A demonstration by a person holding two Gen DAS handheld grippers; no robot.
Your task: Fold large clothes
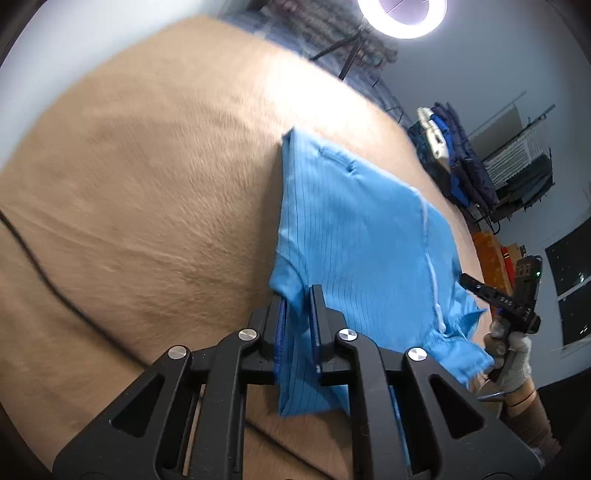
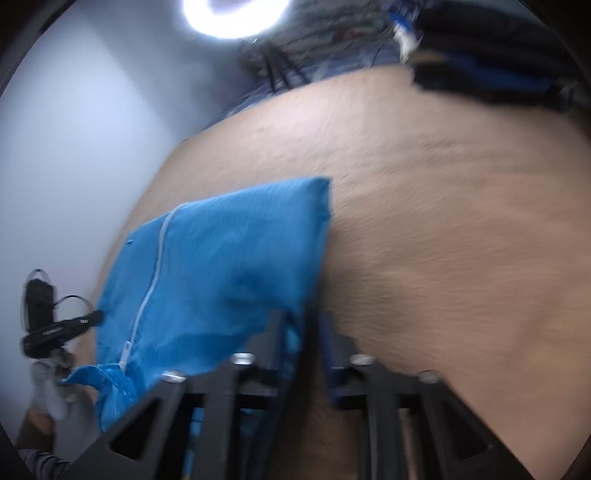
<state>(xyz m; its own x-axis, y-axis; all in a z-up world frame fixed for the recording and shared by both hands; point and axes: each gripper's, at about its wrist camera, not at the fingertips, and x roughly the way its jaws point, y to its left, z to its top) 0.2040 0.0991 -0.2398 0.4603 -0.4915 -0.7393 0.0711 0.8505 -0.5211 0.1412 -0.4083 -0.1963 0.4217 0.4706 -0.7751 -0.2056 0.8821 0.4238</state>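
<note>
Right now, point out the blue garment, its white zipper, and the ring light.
garment [image 1: 354,221], left wrist view, middle of the folded panel
zipper [image 2: 153,273], right wrist view, midway along the white strip
ring light [image 1: 402,18], left wrist view, lower glowing rim

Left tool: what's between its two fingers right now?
A bunched edge of the blue garment sits between the fingers of the left tool and hangs down below them, over the tan surface. The left wrist view shows it.

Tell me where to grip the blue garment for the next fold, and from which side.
Grip the blue garment at its two near corners, coming in from the near edge: that end is loose and lifted off the tan surface, while the far end lies flat in a straight fold.
</note>
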